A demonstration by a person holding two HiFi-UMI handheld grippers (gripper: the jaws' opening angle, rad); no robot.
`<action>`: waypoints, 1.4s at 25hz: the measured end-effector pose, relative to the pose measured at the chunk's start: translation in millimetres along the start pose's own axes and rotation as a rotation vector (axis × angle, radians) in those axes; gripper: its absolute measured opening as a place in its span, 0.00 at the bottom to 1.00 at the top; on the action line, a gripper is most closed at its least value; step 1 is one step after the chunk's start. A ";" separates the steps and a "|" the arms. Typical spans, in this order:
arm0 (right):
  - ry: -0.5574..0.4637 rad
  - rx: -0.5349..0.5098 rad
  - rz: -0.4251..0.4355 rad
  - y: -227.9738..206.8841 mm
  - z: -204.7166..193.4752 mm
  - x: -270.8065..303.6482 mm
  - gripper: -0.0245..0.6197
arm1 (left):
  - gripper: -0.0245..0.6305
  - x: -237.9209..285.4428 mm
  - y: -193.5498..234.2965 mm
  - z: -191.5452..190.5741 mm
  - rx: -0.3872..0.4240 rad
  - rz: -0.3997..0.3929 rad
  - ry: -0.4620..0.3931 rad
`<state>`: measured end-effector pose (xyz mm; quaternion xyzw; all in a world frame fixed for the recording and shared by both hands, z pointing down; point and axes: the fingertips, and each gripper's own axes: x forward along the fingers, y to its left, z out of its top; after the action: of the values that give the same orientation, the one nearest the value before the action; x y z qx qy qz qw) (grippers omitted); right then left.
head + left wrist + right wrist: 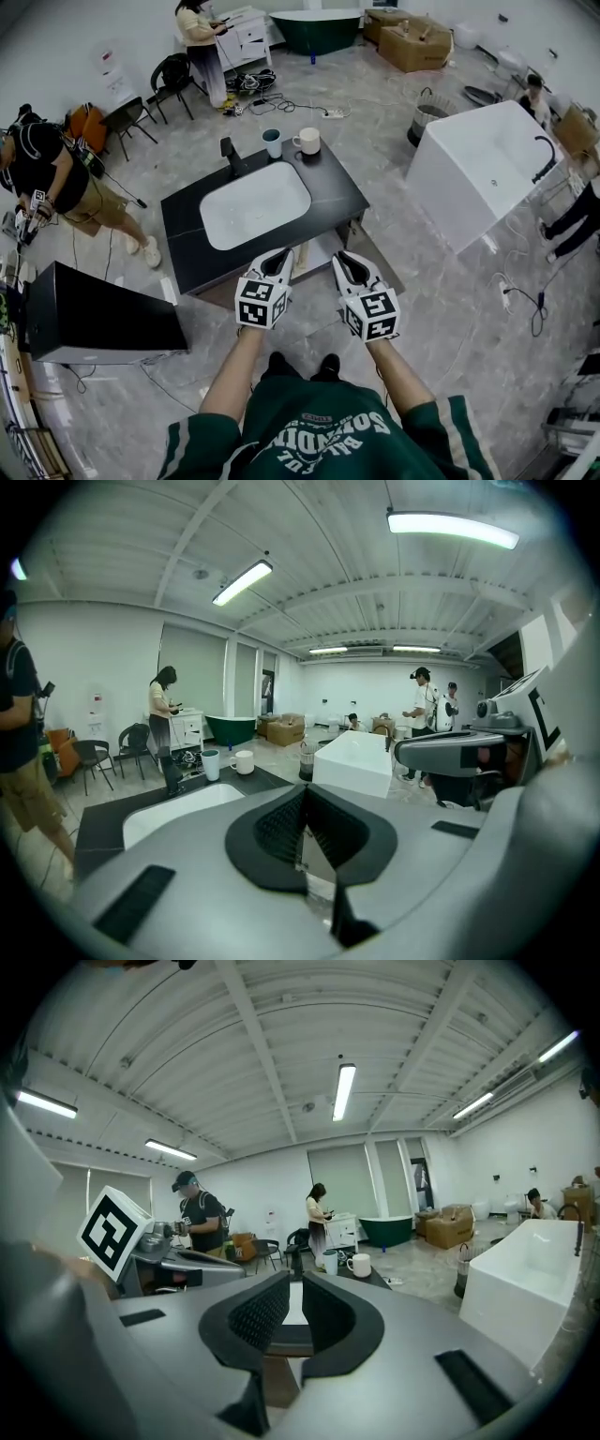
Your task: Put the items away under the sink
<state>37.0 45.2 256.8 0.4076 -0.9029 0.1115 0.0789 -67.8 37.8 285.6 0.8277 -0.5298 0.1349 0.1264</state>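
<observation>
Cup [272, 142] and mug [307, 141] set near each other at the far edge of the bench [337, 190], behind the sink [255, 204], left claw [283, 253] held closed and empty before the bench's front, right claw [342, 258] held beside it, jaws a narrow slit apart, nothing gripped.

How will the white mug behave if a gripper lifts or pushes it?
The mug looks ceramic: probably stiff, heavy for its size, breakable. Its smooth wall may slip in a grip. Upright and squat, it would likely slide on the counter, not tip.
</observation>
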 end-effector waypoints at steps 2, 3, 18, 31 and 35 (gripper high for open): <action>0.000 0.009 0.005 -5.9 -1.5 4.2 0.13 | 0.05 6.5 0.6 2.5 0.000 0.003 -0.003; 0.002 0.014 0.007 -8.7 -3.1 7.8 0.13 | 0.05 10.8 1.6 2.9 0.001 0.002 -0.005; 0.050 0.019 0.004 -52.0 19.9 139.9 0.15 | 0.05 160.8 84.9 50.4 0.031 -0.093 -0.016; 0.113 0.049 -0.071 -117.3 14.2 235.6 0.15 | 0.06 280.1 154.4 69.7 0.046 -0.150 -0.048; 0.131 0.054 -0.088 -128.5 7.8 250.9 0.15 | 0.11 304.4 166.5 70.2 0.035 -0.171 -0.048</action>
<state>-31.0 -219.7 325.5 0.4406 -0.8737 0.1588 0.1314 -90.8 -311.2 340.0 0.8750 -0.4578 0.1130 0.1100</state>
